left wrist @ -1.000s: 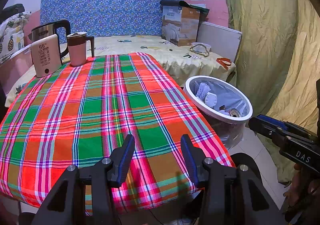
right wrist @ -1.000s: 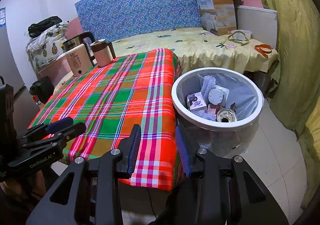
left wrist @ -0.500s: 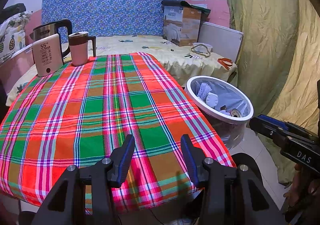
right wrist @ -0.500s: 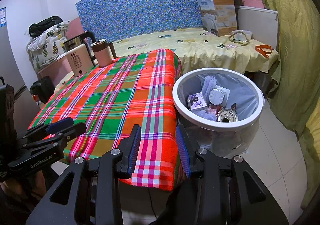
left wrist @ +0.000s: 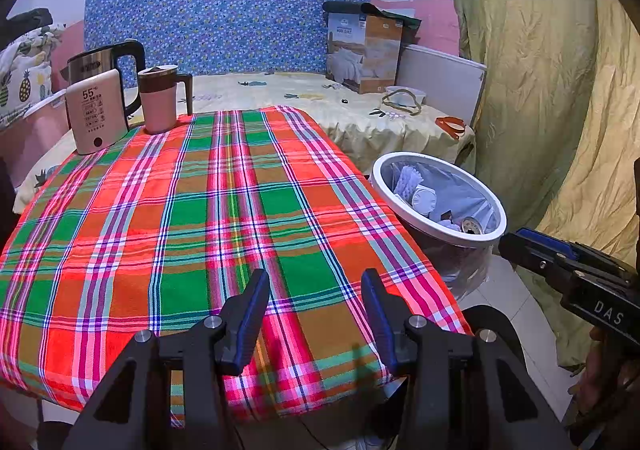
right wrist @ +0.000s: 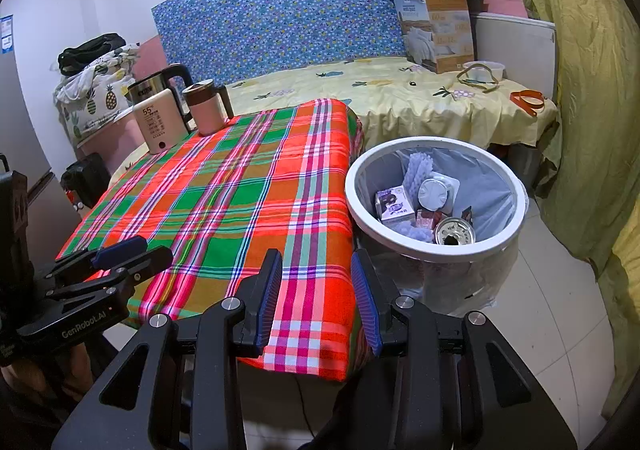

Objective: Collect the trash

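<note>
A white-rimmed trash bin (right wrist: pixel 436 246) (left wrist: pixel 438 224) lined with a bag stands on the floor at the right side of the plaid-covered table (left wrist: pixel 208 210) (right wrist: pixel 240 194). Inside lie a small carton (right wrist: pixel 394 204), a round white lid (right wrist: pixel 434 190), a can (right wrist: pixel 455 232) and crumpled wrappers. My left gripper (left wrist: pixel 316 286) hovers open over the table's near edge, nothing between its fingers. My right gripper (right wrist: pixel 316 266) is open too, above the table's near right corner beside the bin. Each gripper shows in the other's view: the right gripper (left wrist: pixel 520 242), the left gripper (right wrist: pixel 132 250).
A steel kettle (left wrist: pixel 102 62), a white box marked 55 (left wrist: pixel 96 116) and a pink mug (left wrist: pixel 160 98) stand at the table's far left. Behind is a bed with a cardboard box (left wrist: pixel 362 50), a bowl (left wrist: pixel 404 94) and orange scissors (left wrist: pixel 450 125). A green curtain (left wrist: pixel 540 90) hangs right.
</note>
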`<state>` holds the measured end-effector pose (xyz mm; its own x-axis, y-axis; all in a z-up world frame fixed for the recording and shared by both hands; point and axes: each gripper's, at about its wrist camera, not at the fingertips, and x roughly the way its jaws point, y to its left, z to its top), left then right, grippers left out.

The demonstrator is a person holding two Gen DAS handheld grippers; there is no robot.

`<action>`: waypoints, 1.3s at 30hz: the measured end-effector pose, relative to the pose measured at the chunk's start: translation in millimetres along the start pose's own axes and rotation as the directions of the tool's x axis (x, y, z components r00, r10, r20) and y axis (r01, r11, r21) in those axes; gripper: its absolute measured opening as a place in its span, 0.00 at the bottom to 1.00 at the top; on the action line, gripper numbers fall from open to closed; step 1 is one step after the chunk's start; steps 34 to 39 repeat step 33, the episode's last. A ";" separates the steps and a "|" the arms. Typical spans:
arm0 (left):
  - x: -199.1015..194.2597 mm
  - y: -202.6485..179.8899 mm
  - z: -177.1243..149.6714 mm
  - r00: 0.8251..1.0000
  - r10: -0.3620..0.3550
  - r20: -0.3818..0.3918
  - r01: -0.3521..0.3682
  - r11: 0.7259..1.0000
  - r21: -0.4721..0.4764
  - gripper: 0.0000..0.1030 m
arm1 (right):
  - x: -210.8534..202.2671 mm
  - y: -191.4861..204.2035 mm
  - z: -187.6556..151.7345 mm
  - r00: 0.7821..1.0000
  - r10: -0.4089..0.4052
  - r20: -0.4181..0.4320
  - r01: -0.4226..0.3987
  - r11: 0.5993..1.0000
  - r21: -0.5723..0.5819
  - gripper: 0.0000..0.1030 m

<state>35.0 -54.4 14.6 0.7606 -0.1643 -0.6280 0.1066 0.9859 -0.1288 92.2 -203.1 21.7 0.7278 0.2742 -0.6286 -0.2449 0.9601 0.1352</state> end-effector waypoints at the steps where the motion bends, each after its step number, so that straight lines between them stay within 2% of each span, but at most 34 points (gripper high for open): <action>1: 0.0 0.0 -0.2 1.000 0.001 0.000 -0.001 1.000 0.001 0.46 | -0.1 -0.1 -0.1 1.000 0.000 0.000 0.000 1.000 0.000 0.37; 39: -2.7 -5.2 -1.7 1.000 -0.001 0.006 0.001 1.000 -0.017 0.46 | -1.4 -0.5 0.0 1.000 0.002 -0.002 -0.002 1.000 0.001 0.37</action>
